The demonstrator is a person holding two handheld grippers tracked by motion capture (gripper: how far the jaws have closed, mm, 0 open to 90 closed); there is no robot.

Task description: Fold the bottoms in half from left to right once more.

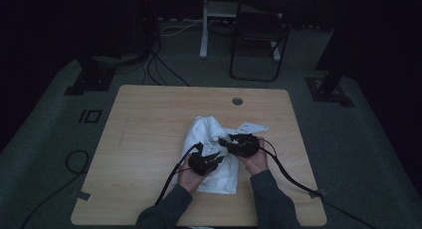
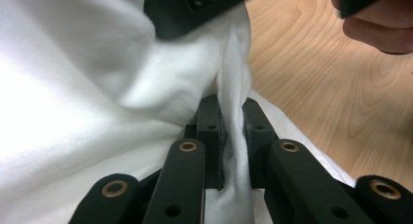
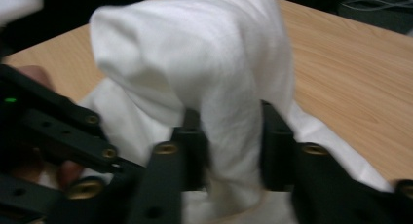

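Observation:
A crumpled white cloth [image 1: 209,134] lies bunched on the wooden table [image 1: 149,139], right of centre. My left gripper [image 1: 215,153] is at its near side, and in the left gripper view [image 2: 233,131] the jaws are shut on a thin upright fold of the cloth [image 2: 73,87]. My right gripper [image 1: 223,140] reaches in from the right, just beyond the left one. In the right gripper view [image 3: 229,131] a thick raised hump of the cloth [image 3: 204,48] stands between the jaws, with both pads against it. That frame is blurred. The left gripper [image 3: 53,126] shows at its left edge.
A round cable hole [image 1: 237,101] is in the table's far edge area. Black cables trail from both grippers over the near edge. On the dark floor beyond stand a folding chair [image 1: 259,40] and a white post [image 1: 204,25], and loose cables lie there.

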